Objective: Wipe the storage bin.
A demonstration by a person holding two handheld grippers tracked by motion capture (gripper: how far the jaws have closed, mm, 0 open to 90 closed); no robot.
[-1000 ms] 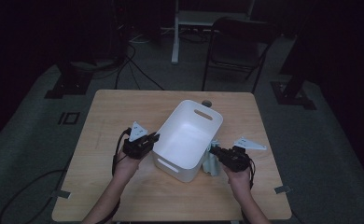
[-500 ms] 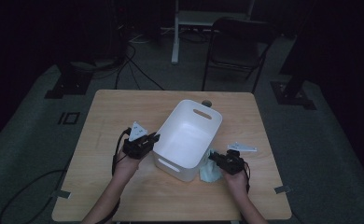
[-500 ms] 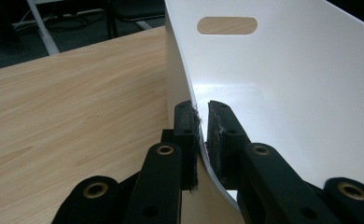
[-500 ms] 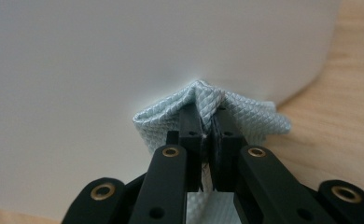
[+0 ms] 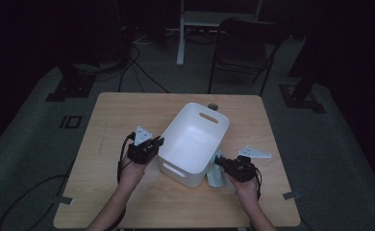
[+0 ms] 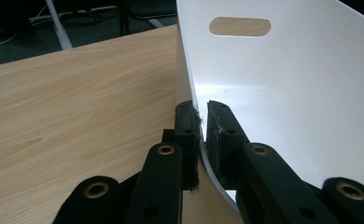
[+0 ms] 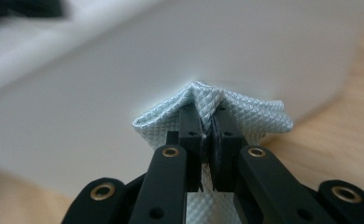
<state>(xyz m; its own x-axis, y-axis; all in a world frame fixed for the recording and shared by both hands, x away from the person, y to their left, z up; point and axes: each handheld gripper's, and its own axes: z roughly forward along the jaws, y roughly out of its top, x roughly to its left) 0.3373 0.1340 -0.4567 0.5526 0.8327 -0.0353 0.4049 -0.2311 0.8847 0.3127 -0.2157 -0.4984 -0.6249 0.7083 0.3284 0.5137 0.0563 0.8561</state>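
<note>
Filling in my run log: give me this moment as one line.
left gripper: shut on white bin wall | right gripper: shut on pale blue cloth beside bin | table: wooden

One white bin (image 5: 193, 144); one cloth (image 5: 215, 177); one table (image 5: 108, 125).

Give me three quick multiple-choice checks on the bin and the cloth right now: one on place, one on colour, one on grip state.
1. Where is the cloth relative to the white bin?
A. inside the bin
B. outside it, by its near right side
C. on the chair

2. What colour is the cloth?
A. pale blue-green
B. red
C. black

3. What is the left gripper doing?
A. hanging open above the table
B. clamped on the cloth
C. clamped on the bin's wall

Answers: 1 B, the high view shows it on the table beside the bin, pinched by the right gripper. 2 A, the right gripper view shows its pale quilted weave. 3 C, the left gripper view shows the white wall between the closed jaws.
</note>
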